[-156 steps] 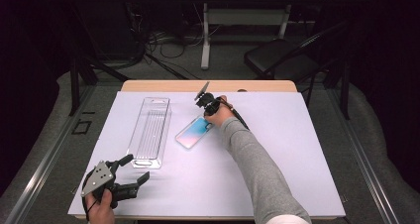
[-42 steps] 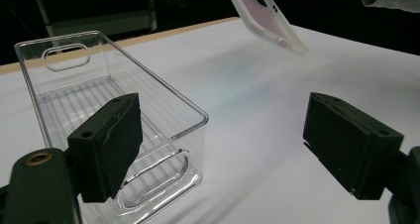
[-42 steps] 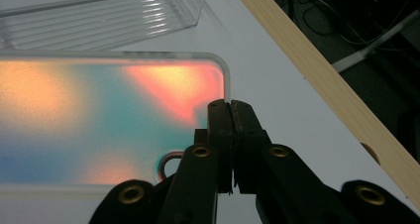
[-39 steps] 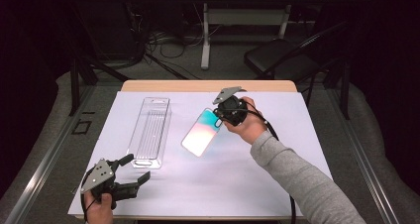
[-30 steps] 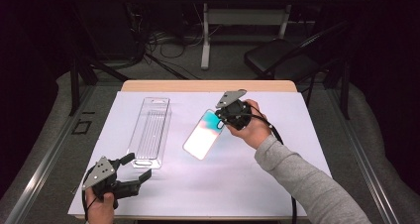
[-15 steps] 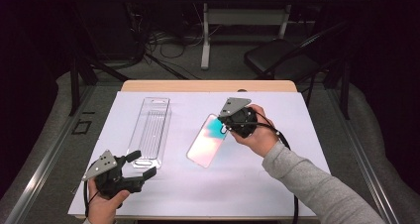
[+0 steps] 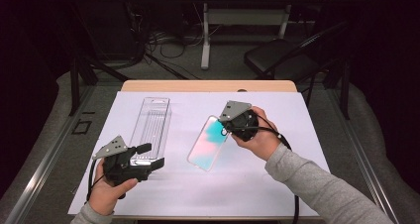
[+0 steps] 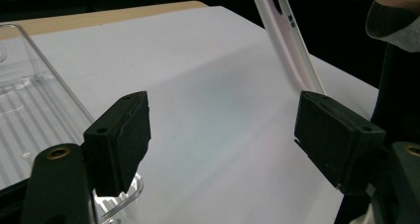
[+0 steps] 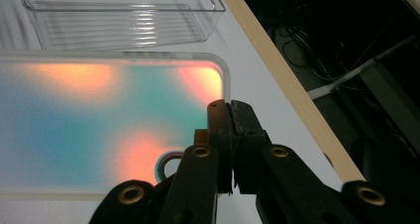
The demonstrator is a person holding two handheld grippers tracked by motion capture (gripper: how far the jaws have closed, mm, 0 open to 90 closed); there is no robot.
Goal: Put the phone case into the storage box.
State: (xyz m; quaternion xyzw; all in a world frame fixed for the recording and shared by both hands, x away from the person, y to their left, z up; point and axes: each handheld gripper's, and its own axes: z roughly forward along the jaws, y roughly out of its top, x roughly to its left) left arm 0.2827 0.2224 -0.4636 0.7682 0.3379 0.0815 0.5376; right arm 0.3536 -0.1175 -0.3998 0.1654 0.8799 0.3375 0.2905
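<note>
1. My right gripper [image 7: 229, 129] is clamped on the phone case [image 7: 209, 142], held tilted above the white sheet, right of the clear tray [image 7: 151, 127].
2. Left gripper [image 7: 148, 156], jaws apart and just closing a little on nothing, sits near the tray's front end.
3. Handover or placing remains, I judge; bare sheet [image 7: 237, 184] in front of the tray gives room.

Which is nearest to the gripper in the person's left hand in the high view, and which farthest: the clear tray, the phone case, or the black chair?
From the left gripper:
1. Clear tray, its near end right by the jaws, stretching away up the table.
2. Phone case, to the right, held by the right gripper.
3. Black chair, beyond the table's far edge, on the right.
</note>
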